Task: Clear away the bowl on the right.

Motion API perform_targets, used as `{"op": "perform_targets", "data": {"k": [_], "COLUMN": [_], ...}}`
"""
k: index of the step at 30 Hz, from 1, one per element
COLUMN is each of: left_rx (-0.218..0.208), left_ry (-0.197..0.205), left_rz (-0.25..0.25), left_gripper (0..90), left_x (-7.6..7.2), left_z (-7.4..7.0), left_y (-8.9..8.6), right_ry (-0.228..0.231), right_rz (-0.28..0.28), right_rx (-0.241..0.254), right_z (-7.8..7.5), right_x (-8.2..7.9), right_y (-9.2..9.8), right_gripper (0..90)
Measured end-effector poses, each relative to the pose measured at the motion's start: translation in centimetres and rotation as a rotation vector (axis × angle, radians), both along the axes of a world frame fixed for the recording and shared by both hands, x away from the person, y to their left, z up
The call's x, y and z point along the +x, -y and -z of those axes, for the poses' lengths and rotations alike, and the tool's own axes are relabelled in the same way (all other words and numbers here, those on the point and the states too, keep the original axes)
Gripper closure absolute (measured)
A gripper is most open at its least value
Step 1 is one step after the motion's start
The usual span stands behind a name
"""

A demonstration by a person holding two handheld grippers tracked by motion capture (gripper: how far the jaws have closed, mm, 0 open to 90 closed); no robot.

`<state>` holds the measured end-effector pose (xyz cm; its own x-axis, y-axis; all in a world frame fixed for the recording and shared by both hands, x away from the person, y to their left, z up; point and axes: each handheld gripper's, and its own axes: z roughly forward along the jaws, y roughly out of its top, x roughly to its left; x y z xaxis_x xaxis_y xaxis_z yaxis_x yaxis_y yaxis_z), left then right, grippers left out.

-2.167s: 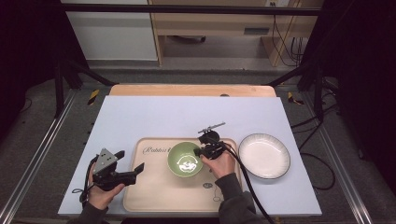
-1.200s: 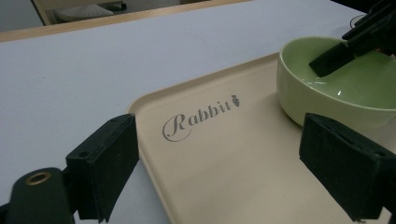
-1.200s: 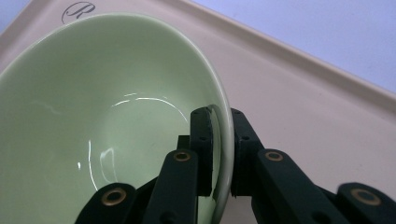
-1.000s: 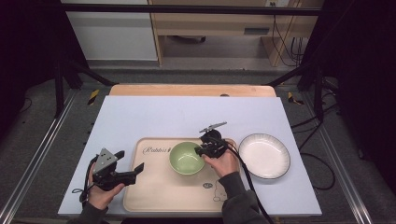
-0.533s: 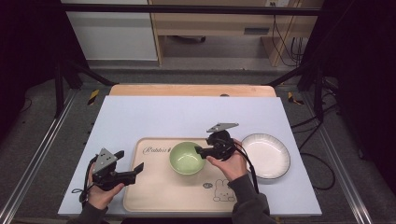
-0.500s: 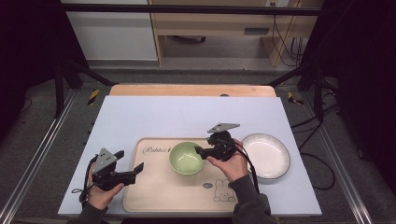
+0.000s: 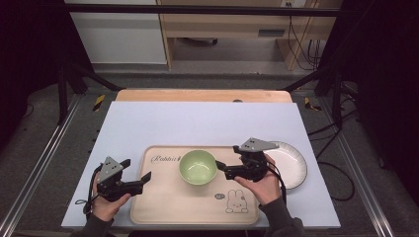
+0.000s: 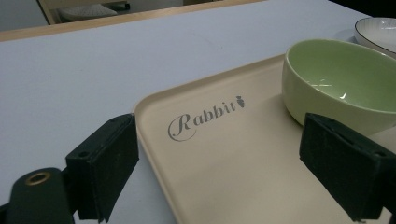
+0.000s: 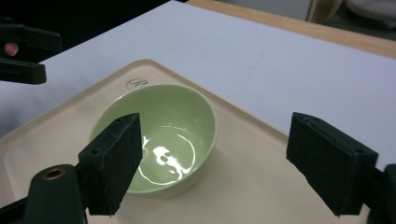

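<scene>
A pale green bowl (image 7: 197, 167) stands upright and empty on the beige tray (image 7: 173, 207), in its upper middle part. My right gripper (image 7: 225, 169) hovers just right of the bowl, open, with nothing between its jaws. In the right gripper view the bowl (image 9: 159, 135) sits ahead and left of the open gripper (image 9: 224, 163). My left gripper (image 7: 136, 170) rests at the tray's left edge, open and empty. In the left gripper view that gripper (image 8: 224, 172) straddles the tray's rim (image 8: 154, 135), and the bowl (image 8: 341, 79) is off to the right.
A white plate (image 7: 291, 163) lies on the pale blue table top (image 7: 207, 123) right of the tray, behind my right hand. The tray carries the word "Rabbit" (image 8: 205, 119) and a rabbit drawing (image 7: 236, 202). A wooden strip (image 7: 197, 95) runs along the table's far edge.
My right gripper has come away from the bowl's right rim and drawn back to the right. The bowl stays on the tray. The left gripper has not moved.
</scene>
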<state>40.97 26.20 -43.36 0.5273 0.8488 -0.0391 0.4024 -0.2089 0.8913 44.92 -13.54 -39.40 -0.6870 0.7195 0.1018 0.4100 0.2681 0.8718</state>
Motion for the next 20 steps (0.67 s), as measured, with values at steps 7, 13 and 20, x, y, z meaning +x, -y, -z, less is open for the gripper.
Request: {"op": "perform_targets", "data": {"k": [7, 13, 20], "left_rx": [-0.001, -0.009, -0.004], "left_ry": [-0.002, -0.006, -0.021], "left_rz": [-0.003, -0.015, -0.031], "left_gripper": [11.5, 11.4, 11.3], "left_x": [0.0, 0.2, 0.6], "left_z": [0.1, 0.3, 0.8], "left_y": [-0.1, -0.3, -0.8], "right_ry": [0.083, 0.1, 0.124], "right_rz": [0.083, 0.141, 0.163], "right_rx": [0.01, -0.003, -0.002], "right_z": [0.5, 1.8, 2.7], "right_x": [-1.1, -1.5, -2.0], "right_y": [2.9, 4.8, 6.0], "right_gripper": [17.7, 14.4, 11.6]}}
